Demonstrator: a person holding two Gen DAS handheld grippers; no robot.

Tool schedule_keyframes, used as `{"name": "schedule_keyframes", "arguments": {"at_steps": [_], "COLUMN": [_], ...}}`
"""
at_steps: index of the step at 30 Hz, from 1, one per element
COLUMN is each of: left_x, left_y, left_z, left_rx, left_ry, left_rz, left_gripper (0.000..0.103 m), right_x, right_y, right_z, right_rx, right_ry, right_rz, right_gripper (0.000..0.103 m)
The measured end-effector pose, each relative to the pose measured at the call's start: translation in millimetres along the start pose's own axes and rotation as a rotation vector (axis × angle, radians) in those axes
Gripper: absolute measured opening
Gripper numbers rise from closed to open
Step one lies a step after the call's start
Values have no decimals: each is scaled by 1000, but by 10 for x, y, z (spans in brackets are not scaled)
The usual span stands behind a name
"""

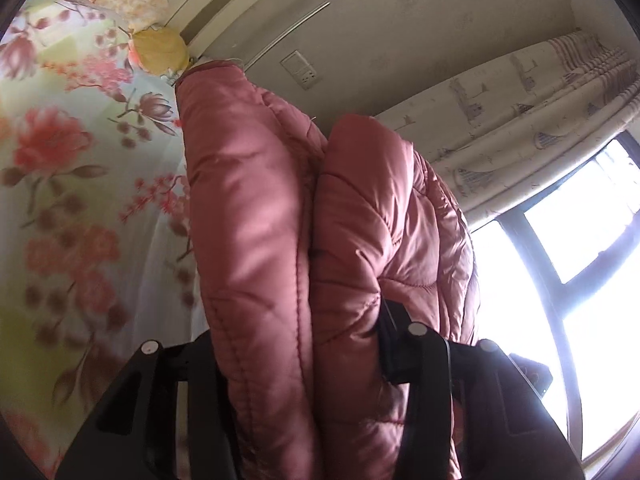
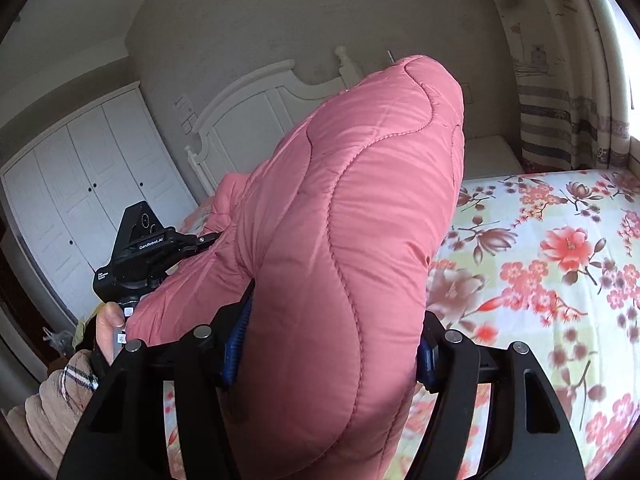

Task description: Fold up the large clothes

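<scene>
The right gripper [image 2: 324,354] is clamped on a thick bunch of the pink padded jacket [image 2: 344,216], and the left gripper [image 1: 304,360] likewise grips a doubled wad of it, both holding the jacket raised above the flowered bed [image 2: 560,280]. No flat, finished fold is visible; the jacket hangs bunched between the two grips. By my judgement the work is mid-course, with laying down and squaring up outstanding.
</scene>
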State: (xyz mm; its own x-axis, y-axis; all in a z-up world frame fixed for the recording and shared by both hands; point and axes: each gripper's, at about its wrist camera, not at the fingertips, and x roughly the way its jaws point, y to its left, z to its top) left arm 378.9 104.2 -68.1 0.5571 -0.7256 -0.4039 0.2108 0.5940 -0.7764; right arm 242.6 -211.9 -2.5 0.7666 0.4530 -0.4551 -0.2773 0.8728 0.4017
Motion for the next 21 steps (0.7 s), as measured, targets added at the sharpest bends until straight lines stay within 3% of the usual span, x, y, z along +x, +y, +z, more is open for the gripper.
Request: {"name": "schedule_keyframes", "arguments": {"at_steps": [3, 6, 8, 10, 12, 14, 15, 18, 21], "left_x": [419, 547, 534, 496, 478, 474, 447, 392, 242], "left_y": [136, 282, 224, 176, 163, 156, 202, 280, 247], "left_z": [56, 67, 70, 46, 68, 58, 28, -35, -48], "left_rx": [-39, -112, -73, -38, -44, -53, -59, -84, -51], "left_ry": [28, 29, 35, 41, 42, 38, 38, 43, 16], "left_rz": [94, 69, 102, 127, 127, 122, 121, 128, 187], "left_gripper": [51, 60, 61, 63, 64, 67, 69, 77, 80], "right_x": [323, 476, 442, 298, 74, -101, -101, 224, 729], "right_y": [-425, -805, -787, -544, -189, 283, 522, 1015, 1128], "right_z": [25, -50, -56, -15, 20, -10, -55, -246, -455], "right_rx": [83, 225, 235, 135, 19, -123, -194, -387, -435], "right_ry": [70, 101, 110, 73, -35, -136, -136, -50, 71], "right_rz": [-33, -29, -53, -165, -308, -278, -257, -300, -345], "right_gripper": [67, 77, 84, 85, 86, 87, 87, 89, 89]}}
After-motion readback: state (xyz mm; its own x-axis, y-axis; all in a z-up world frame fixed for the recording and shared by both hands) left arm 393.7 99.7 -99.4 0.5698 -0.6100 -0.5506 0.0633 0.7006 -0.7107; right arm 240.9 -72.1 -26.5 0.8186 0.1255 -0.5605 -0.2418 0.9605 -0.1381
